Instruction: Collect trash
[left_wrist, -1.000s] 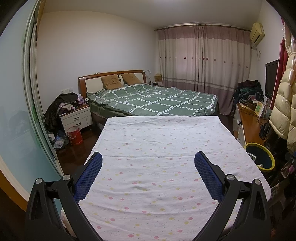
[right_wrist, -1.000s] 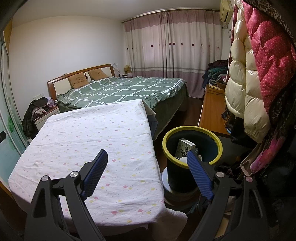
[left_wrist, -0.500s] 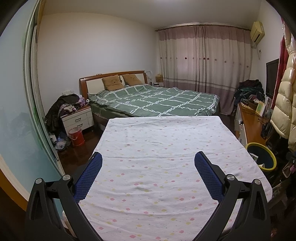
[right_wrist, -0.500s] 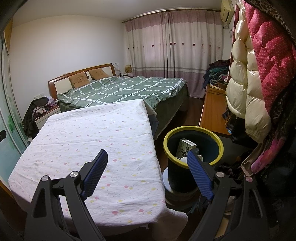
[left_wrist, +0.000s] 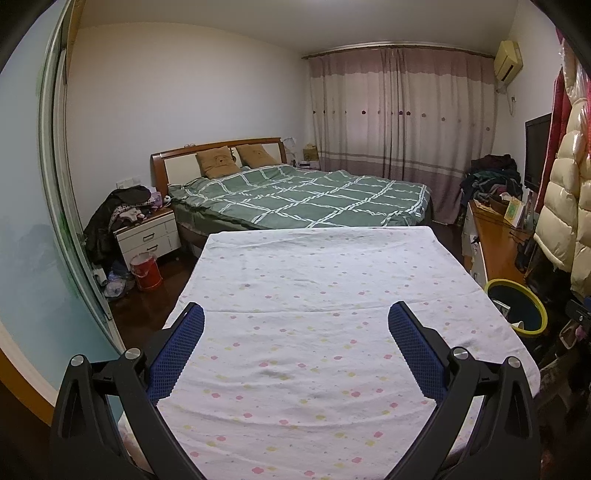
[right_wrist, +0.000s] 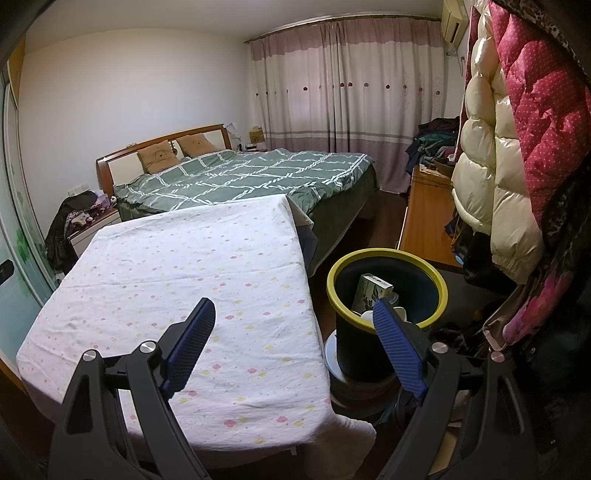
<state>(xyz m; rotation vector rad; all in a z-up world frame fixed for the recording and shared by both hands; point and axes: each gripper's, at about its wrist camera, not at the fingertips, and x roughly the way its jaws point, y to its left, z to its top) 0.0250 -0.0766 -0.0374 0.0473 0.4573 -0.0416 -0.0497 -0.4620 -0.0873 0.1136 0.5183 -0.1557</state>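
The bin (right_wrist: 388, 314) is a round, dark blue bucket with a yellow-green rim, standing upright and open on a low round base on the floor, just beside the right edge of the flowered sheet. Inside it, a small carton (right_wrist: 371, 291) with a pale top and a dark printed face leans tilted against the inner wall, its upper end just under the rim. Below the carton lies something white and rounded (right_wrist: 367, 316), partly hidden; what it is cannot be told. From the left wrist view the bin (left_wrist: 517, 310) shows only its rim and dark inside, far to the right
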